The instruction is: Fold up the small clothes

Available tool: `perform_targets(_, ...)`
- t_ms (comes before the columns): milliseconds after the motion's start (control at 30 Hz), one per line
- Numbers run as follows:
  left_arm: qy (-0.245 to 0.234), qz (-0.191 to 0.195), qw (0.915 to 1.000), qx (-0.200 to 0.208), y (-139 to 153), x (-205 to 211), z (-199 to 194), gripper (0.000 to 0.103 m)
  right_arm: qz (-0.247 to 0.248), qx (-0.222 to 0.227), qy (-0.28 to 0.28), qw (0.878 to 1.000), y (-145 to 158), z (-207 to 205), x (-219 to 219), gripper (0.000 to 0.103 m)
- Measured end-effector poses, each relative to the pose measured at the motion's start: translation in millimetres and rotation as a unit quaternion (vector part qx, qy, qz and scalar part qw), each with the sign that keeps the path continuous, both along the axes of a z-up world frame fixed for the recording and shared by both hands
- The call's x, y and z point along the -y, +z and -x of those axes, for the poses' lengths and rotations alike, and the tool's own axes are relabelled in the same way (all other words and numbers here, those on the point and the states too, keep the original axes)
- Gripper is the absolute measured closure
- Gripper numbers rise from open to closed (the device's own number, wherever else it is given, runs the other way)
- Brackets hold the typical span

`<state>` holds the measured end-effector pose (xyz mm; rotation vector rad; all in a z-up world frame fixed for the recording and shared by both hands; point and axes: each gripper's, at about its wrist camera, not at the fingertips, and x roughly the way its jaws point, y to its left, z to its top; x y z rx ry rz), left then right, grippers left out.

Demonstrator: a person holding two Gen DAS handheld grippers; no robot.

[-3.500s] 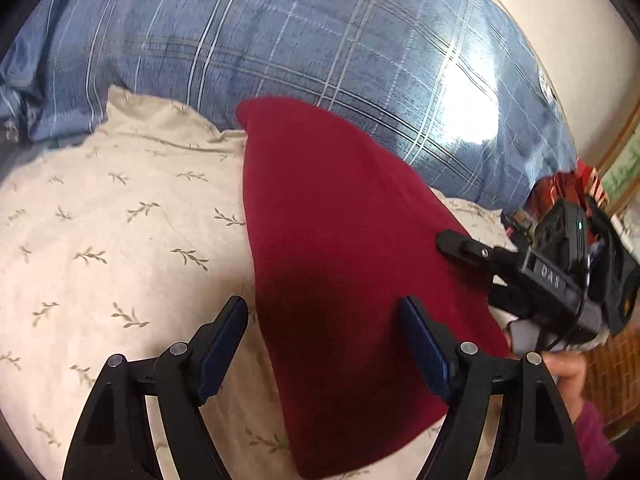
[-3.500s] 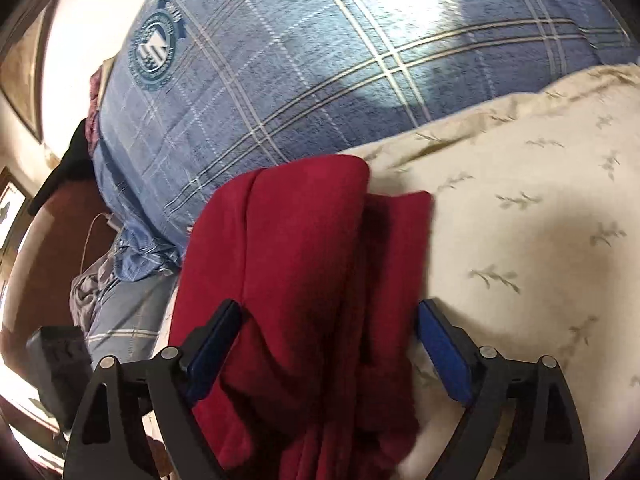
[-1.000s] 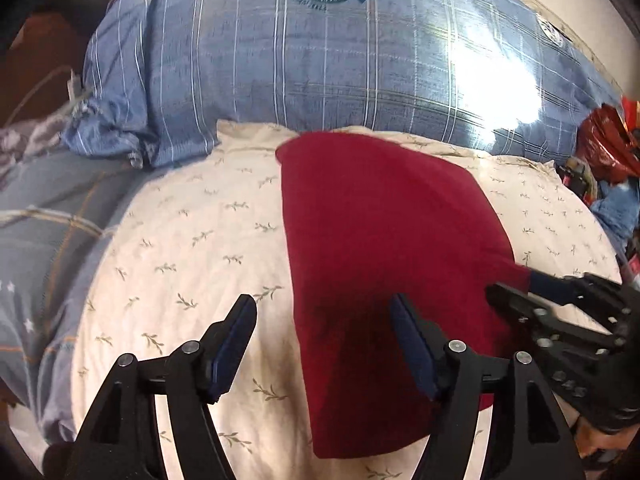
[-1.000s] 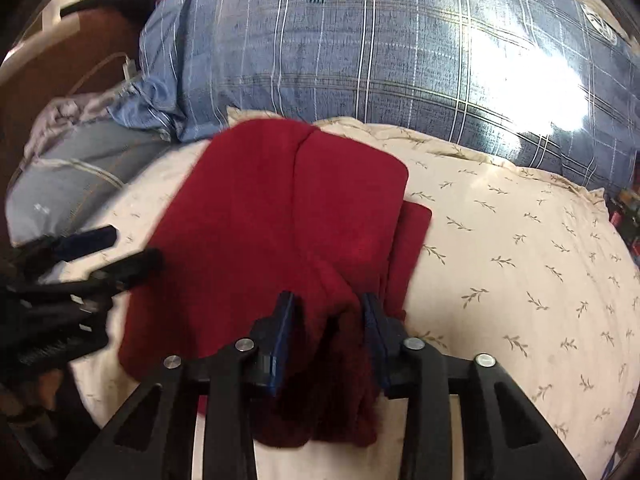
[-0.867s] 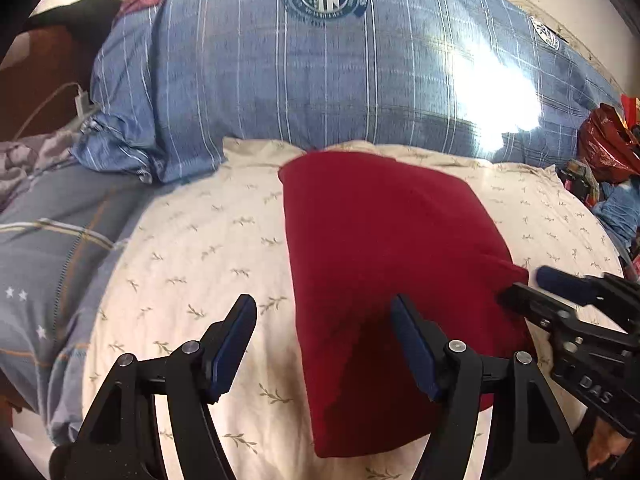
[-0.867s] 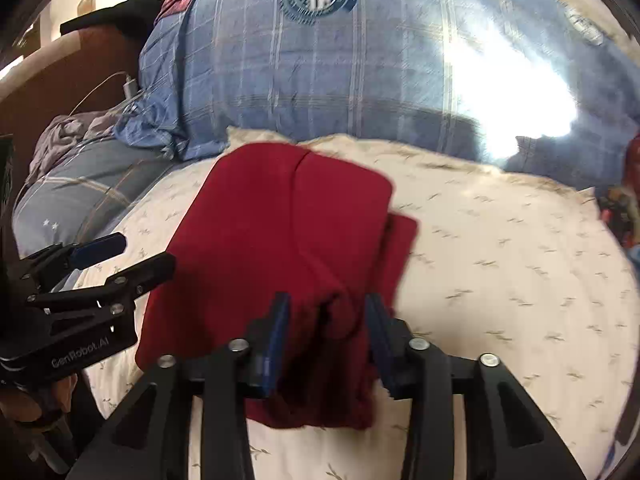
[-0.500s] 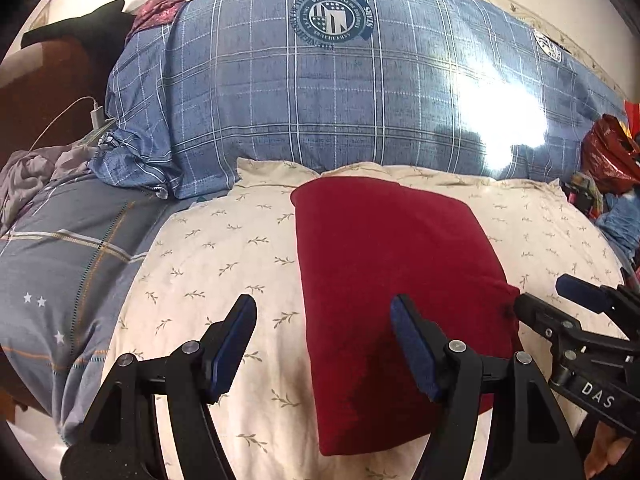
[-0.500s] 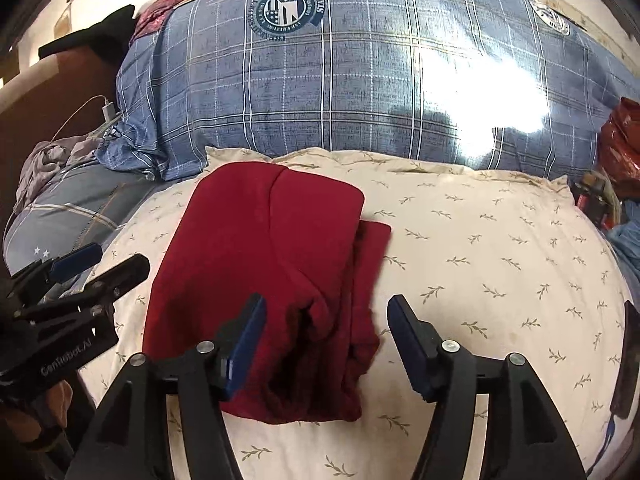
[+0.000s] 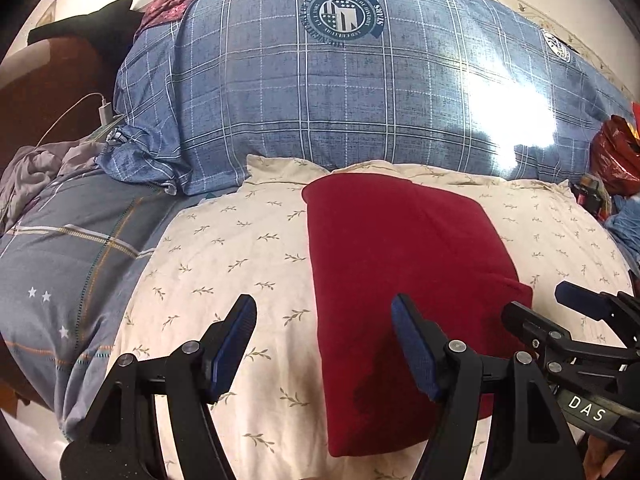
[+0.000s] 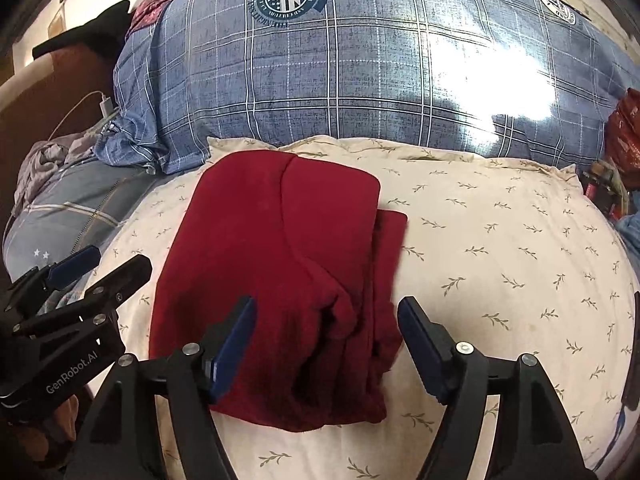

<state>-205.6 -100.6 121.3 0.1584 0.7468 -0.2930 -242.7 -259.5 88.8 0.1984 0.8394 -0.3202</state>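
Both fisheye views were bright and sharp, with strong barrel distortion and dark vignetting at the corners. A blown-out glare patch sat on the blue plaid pillow (image 9: 360,92), upper right. Soft shadows from the fingers fell on the red garment (image 9: 400,264) and cream pillow (image 10: 500,248).
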Motion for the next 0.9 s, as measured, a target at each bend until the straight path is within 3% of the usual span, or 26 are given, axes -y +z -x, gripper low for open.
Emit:
perform_targets(233, 0.003, -0.001, 1.0, -0.003, -3.7, 1.3, -6.7, 0.034, -0.009, 0.006, -0.014, 1.0, -2.5, -0.2, 3.0, 0.018)
perform_targets(900, 0.006, -0.008, 0.9999, -0.008, -10.4, 6.4, -10.8, 0.035, -0.01, -0.005, -0.003, 1.0, -5.3, -4.1, -5.1, 0.016)
